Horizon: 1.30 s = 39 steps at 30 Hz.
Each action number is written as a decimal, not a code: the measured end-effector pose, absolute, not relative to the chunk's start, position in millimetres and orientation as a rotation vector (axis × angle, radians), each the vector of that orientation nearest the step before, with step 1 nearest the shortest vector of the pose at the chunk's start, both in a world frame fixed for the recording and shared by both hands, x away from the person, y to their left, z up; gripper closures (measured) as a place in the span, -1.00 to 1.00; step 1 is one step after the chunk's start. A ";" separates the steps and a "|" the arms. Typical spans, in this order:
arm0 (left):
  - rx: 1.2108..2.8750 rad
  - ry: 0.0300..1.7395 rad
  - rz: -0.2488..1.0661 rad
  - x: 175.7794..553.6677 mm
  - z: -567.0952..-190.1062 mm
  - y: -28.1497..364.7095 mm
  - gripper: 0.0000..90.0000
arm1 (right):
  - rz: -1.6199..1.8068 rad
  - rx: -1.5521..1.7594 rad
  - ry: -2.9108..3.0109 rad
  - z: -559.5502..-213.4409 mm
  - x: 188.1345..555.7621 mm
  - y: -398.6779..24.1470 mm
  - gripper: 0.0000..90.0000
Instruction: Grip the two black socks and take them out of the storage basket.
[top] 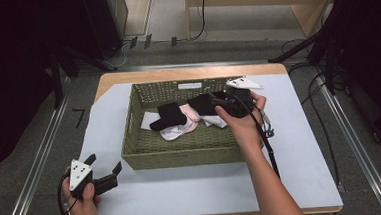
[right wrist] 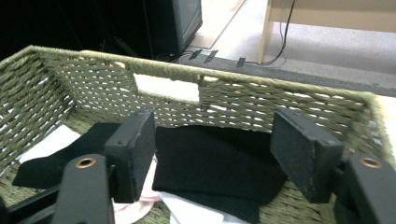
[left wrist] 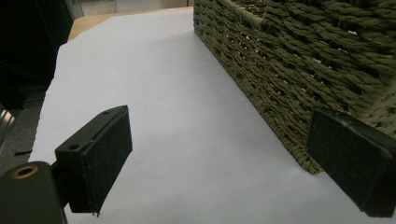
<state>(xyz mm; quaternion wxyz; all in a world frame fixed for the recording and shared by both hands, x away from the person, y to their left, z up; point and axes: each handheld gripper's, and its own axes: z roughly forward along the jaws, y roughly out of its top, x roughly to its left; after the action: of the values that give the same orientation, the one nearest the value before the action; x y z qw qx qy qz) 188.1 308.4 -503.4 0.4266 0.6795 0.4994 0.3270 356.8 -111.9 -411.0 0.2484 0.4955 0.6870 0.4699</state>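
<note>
high view: right gripper (top: pixel 213 100) inside the woven basket (top: pixel 181 150), jaws spread wide over a black sock (top: pixel 168 116) (white and pink socks (top: pixel 182 128) beneath), left gripper (top: pixel 103 167) low beside the basket's near-left corner on white paper (top: pixel 203 189), jaws likewise apart, empty.

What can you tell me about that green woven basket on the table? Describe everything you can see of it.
The basket is rectangular, shallow and open-topped, woven from olive-green cord that looks like twisted rope or paper. Its far wall has a cut-out handle slot. It sits upright on a pale sheet covering the table. Inside lie black, white and pale pink cloth pieces. The right gripper reaches in, jaws apart above a black cloth.
</note>
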 end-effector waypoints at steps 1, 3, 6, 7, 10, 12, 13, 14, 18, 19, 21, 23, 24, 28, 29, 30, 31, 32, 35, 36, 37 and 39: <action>1.697 1.247 0.816 188.2 -503.4 308.5 -0.81 | 1.296 1.332 1.871 -413.4 358.6 -108.6 -0.21; 1.698 1.248 0.817 188.0 -503.3 308.4 -0.81 | 1.335 1.309 1.882 -418.3 361.7 -100.6 -0.20; 1.698 1.248 0.815 188.0 -503.3 308.8 -0.81 | 1.342 1.298 1.911 -425.0 365.8 -87.7 -0.21; 1.698 1.248 0.815 188.1 -503.3 308.7 -0.81 | 1.333 1.300 1.934 -426.7 367.5 -83.5 -0.23; 1.698 1.248 0.814 188.1 -503.3 308.8 -0.81 | 1.274 1.289 1.974 -431.0 371.1 -71.7 -0.27; 1.699 1.248 0.813 188.3 -503.3 308.9 -0.81 | 1.266 1.286 1.987 -433.0 372.9 -64.6 -0.27; 1.699 1.248 0.813 188.3 -503.3 308.9 -0.81 | 1.268 1.282 1.988 -433.6 373.7 -61.2 -0.27; 1.697 1.249 0.813 188.4 -503.3 308.9 -0.81 | 1.274 1.277 1.989 -434.3 374.4 -57.8 -0.27; 1.697 1.250 0.811 188.5 -503.3 309.0 -0.81 | 1.268 1.264 2.037 -437.7 377.2 -44.6 -0.26; 1.697 1.250 0.811 188.5 -503.3 308.9 -0.81 | 1.269 1.270 2.054 -439.0 377.9 -41.5 -0.27; 1.698 1.251 0.811 188.6 -503.3 308.9 -0.81 | 1.269 1.277 2.099 -441.9 379.3 -35.8 -0.32; 1.698 1.250 0.811 188.8 -503.4 308.9 -0.81 | 1.262 1.266 2.152 -444.8 380.0 -29.6 -0.39; 1.698 1.250 0.810 188.8 -503.3 308.9 -0.81 | 1.265 1.274 2.179 -446.1 380.3 -26.5 -0.42; 1.698 1.251 0.813 188.7 -503.3 308.7 -0.81 | 1.289 1.281 2.219 -448.9 380.8 -15.3 -0.45; 1.698 1.251 0.813 188.7 -503.4 308.7 -0.81 | 1.278 1.282 2.226 -449.2 381.3 -12.8 -0.48; 1.698 1.251 0.813 188.7 -503.4 308.7 -0.81 | 1.278 1.282 2.226 -449.2 381.3 -12.8 -0.48; 1.697 1.251 0.814 188.8 -503.4 308.6 -0.81 | 1.275 1.291 2.232 -450.0 382.3 -7.6 -0.55; 1.699 1.251 0.812 188.8 -503.4 308.7 -0.81 | 1.271 1.290 2.236 -450.6 382.8 -4.9 -0.58; 1.697 1.252 0.811 188.9 -503.4 308.6 -0.81 | 1.262 1.273 2.287 -454.1 383.6 3.8 -0.60; 1.700 1.251 0.811 188.8 -503.3 308.8 -0.81 | 1.253 1.278 2.317 -456.2 383.2 7.2 -0.61; 1.700 1.251 0.810 188.9 -503.3 308.8 -0.81 | 1.248 1.273 2.350 -459.3 383.0 10.2 -0.60; 1.699 1.251 0.811 188.9 -503.4 308.8 -0.81 | 1.224 1.277 2.421 -465.2 382.0 15.3 -0.56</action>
<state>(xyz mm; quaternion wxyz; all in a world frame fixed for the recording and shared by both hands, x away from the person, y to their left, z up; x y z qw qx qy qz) 188.9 308.8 -503.4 0.4267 0.6798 0.5005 0.3245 382.0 15.3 -465.2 0.0719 0.4248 0.8054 0.4072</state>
